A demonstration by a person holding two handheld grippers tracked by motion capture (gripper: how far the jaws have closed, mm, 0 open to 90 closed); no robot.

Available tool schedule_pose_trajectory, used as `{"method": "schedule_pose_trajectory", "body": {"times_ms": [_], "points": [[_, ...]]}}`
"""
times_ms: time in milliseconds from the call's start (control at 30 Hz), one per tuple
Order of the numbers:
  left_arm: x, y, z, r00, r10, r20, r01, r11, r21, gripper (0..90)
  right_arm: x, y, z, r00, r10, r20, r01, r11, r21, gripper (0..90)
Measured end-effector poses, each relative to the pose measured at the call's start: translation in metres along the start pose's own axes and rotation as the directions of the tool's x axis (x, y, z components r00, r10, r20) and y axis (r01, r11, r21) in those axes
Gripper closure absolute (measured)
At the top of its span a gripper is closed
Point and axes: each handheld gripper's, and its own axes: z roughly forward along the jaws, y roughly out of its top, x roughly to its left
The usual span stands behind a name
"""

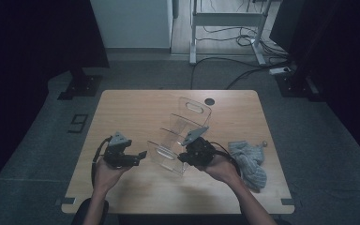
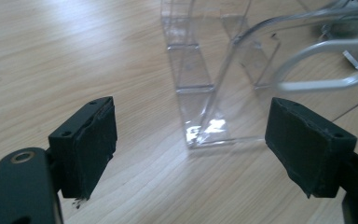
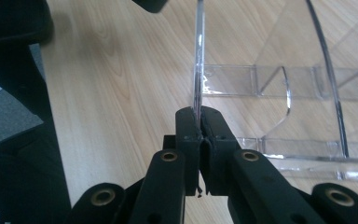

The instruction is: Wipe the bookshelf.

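Observation:
A clear acrylic rack (image 1: 183,132) with stepped panels stands in the middle of the wooden table (image 1: 136,105). My right gripper (image 1: 185,158) is at its near right corner. In the right gripper view, this gripper (image 3: 200,122) is shut on the thin edge of an upright clear panel (image 3: 198,56). My left gripper (image 1: 140,155) is held just left of the rack and points toward it. In the left gripper view its jaws stand wide apart with nothing between them (image 2: 198,147), and the rack's near corner (image 2: 205,126) lies a little ahead on the table.
A crumpled grey cloth (image 1: 249,161) lies on the table right of my right hand. A small dark round hole (image 1: 209,101) sits near the table's far edge. Beyond the table are a white desk frame (image 1: 225,21) and cables on the floor.

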Motion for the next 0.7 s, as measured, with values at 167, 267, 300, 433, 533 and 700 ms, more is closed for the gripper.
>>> {"method": "schedule_pose_trajectory", "body": {"times_ms": [167,267,300,433,533,700], "points": [[-0.007,0.006,0.006,0.9993,0.032,0.019,-0.032,0.9995,0.000,16.8,0.005,0.005,0.004,0.9997,-0.017,-0.017,0.017,1.000,0.003,83.4],[-0.011,0.010,0.011,0.9983,0.055,0.019,-0.055,0.9985,0.009,17.7,0.008,0.007,0.006,0.9993,-0.029,-0.024,0.029,1.000,0.004,82.8],[-0.012,0.011,0.013,0.9980,0.061,0.016,-0.061,0.9981,0.010,18.0,0.009,0.008,0.007,0.9991,-0.033,-0.028,0.033,0.999,0.006,82.6],[-0.013,0.013,0.018,0.9980,0.062,0.012,-0.062,0.9981,0.000,20.1,0.012,0.011,0.009,0.9985,-0.038,-0.040,0.038,0.999,0.005,81.9],[-0.014,0.014,0.019,0.9974,0.072,-0.004,-0.072,0.9974,0.002,21.1,0.016,0.013,0.011,0.9976,-0.046,-0.051,0.047,0.999,0.007,81.3],[-0.014,0.014,0.020,0.9952,0.094,-0.025,-0.094,0.9956,0.003,21.9,0.020,0.016,0.014,0.9968,-0.058,-0.054,0.058,0.998,0.011,80.5]]}}
